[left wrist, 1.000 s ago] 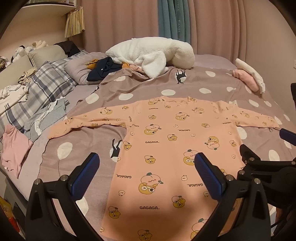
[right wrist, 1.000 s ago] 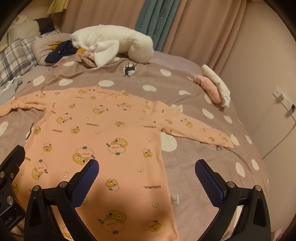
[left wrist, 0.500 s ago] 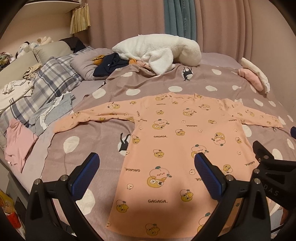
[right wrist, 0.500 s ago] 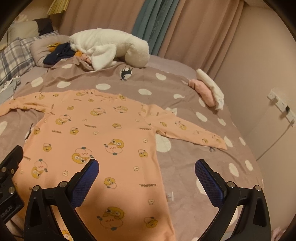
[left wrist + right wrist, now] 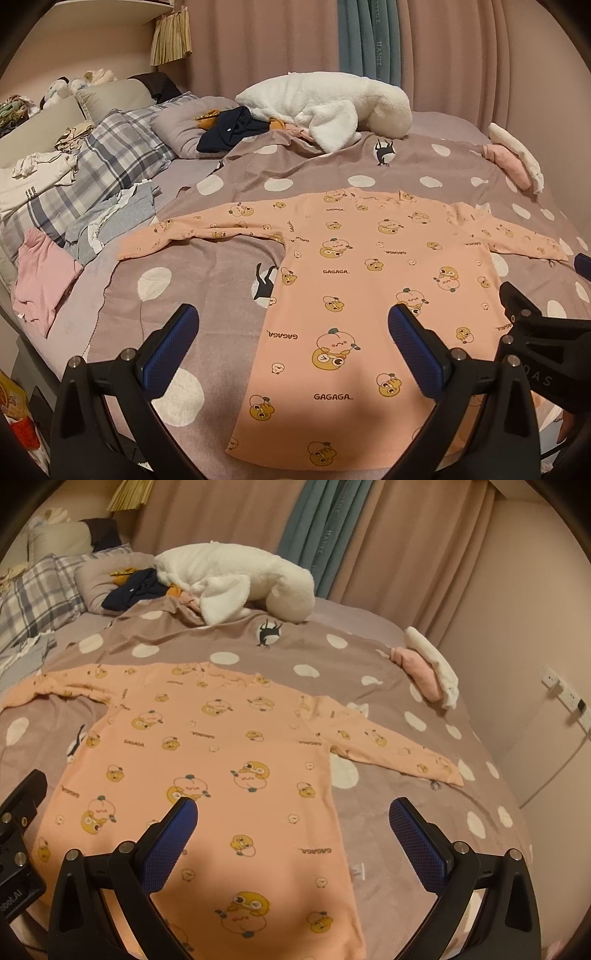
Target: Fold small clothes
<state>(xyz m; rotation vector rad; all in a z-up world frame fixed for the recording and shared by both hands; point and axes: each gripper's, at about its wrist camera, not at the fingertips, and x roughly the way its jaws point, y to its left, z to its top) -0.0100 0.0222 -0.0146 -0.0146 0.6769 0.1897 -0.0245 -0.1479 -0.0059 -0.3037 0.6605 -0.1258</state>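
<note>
- The dotted bedspread (image 5: pixel 221 280) fills the bed, and here is the hazard: it is soft and loose, so a low pinch at a hem probably grabs cover and garment together and drags both.
- The peach top (image 5: pixel 369 295) lies flat and face up on that cover, hem nearest the cameras, both sleeves out wide. Lift one side too fast and I'd say the body slides and wrinkles.
- The white plush (image 5: pixel 236 583) sits beyond the collar, well apart; the folded pink-and-white bundle (image 5: pixel 428 672) sits near the right sleeve's far side, so a wide swing could nudge it.
- The left gripper (image 5: pixel 291 343) hovers over the hem's left edge, jaws spread, holding nothing.
- The right gripper (image 5: pixel 293 827) hangs over the right side seam, jaws wide, empty. A lopsided grab likely means a skewed fold.
</note>
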